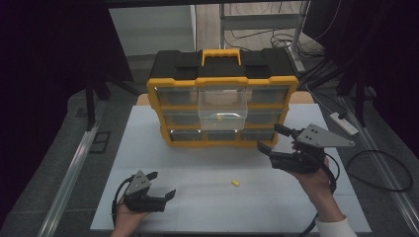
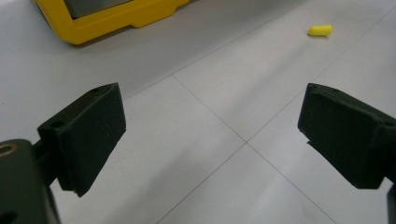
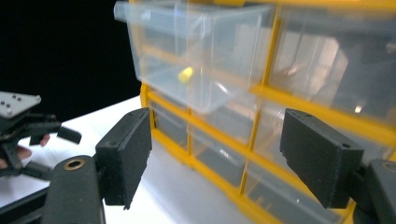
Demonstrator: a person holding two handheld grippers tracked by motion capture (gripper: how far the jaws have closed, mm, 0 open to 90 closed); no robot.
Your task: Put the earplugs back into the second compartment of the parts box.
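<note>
A little yellow piece (image 1: 235, 183) lies on the white table (image 1: 148, 148), in front of the yellow drawer box (image 1: 222, 84). It sits between the two grippers — a bit nearer the right gripper (image 1: 273, 138), which is up by the box with jaws wide and empty. The left gripper (image 1: 162, 184) rests low, jaws wide too. Seen from the left gripper, the piece (image 2: 320, 30) lies ahead and off to the right, its long side pointing across. Another yellow piece (image 3: 186, 73) is already in the pulled-out clear drawer (image 3: 196, 51).
</note>
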